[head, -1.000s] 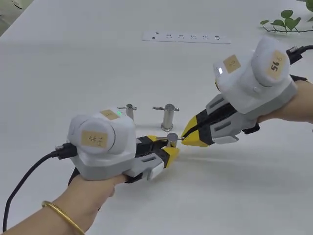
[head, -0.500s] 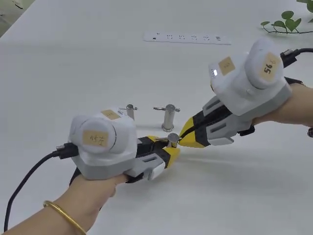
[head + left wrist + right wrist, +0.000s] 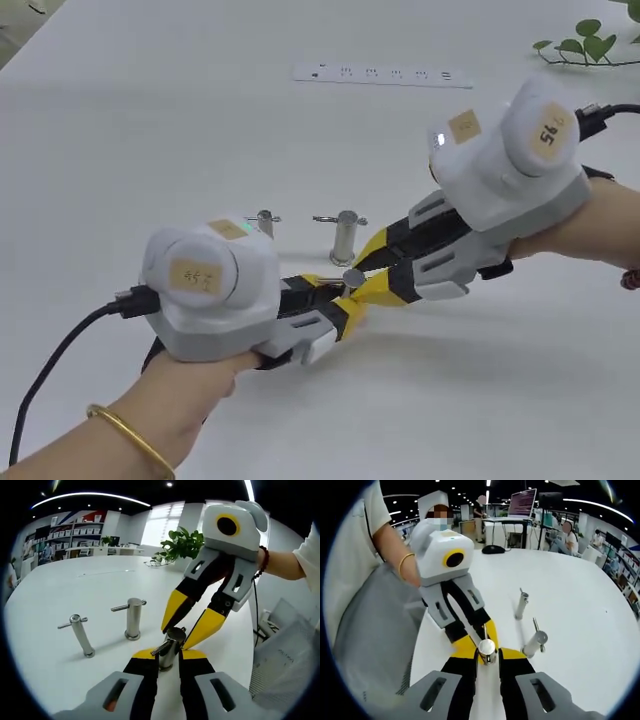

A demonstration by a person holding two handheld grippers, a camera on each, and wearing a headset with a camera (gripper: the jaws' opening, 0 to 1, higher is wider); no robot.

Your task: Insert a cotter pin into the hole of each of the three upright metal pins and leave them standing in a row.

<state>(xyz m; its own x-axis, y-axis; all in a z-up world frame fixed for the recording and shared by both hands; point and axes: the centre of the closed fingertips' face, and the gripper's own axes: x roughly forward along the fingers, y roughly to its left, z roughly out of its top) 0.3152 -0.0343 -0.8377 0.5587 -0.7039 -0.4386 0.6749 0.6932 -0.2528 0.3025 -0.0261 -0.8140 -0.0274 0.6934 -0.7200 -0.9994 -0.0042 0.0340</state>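
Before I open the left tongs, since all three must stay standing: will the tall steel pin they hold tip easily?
Probably: the tall polished steel pin is slim on a narrow base. The thin cotter pin jutting sideways near its top may unbalance it slightly. Polished metal likely feels slippery, yet stiff.

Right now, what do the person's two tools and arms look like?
Both the left tool and right tool have rounded white-grey bodies, black jaws with yellow tips, tan handwritten stickers and a black cable. A gold bangle circles the left wrist, dark beads the right, with a white short sleeve.
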